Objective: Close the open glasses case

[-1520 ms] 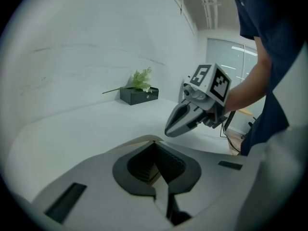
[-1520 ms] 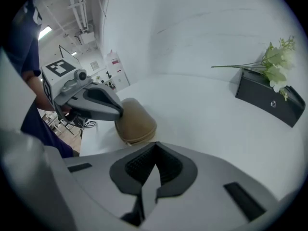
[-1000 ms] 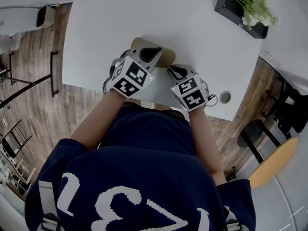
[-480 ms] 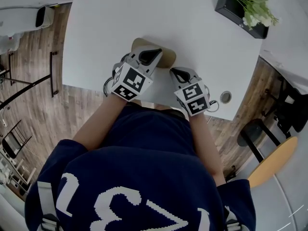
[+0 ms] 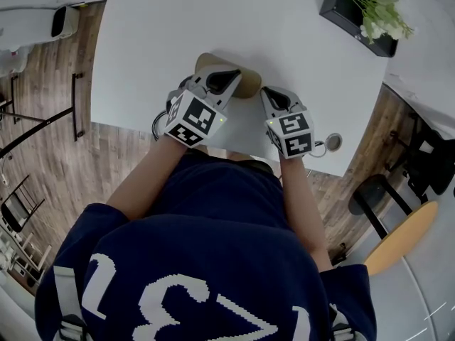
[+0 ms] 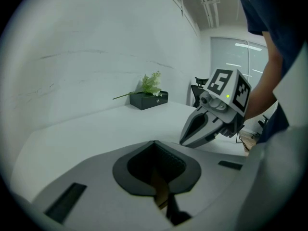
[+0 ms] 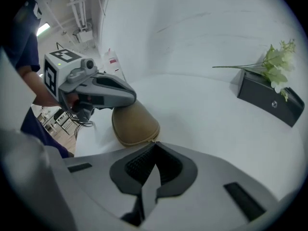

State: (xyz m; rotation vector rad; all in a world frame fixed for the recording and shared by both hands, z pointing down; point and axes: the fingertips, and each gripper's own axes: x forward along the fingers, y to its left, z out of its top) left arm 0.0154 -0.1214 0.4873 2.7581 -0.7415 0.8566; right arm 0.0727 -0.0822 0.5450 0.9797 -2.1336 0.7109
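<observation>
The tan glasses case lies near the front edge of the white table, its lid down along a seam in the right gripper view. My left gripper is shut and rests on top of the case. Tan shows through the slit between its pads. In the right gripper view, the left gripper covers the case's far half. My right gripper is shut and holds nothing. Its tips stand just off the case's near end. The left gripper view shows the right gripper close alongside.
A black planter box with white flowers stands at the table's far right corner. A round cable grommet sits in the tabletop right of my right gripper. A chair with a wooden seat stands on the floor at the right.
My right gripper has shifted to the right and a little further onto the table, beside the case's right end. My left gripper stays on the case.
</observation>
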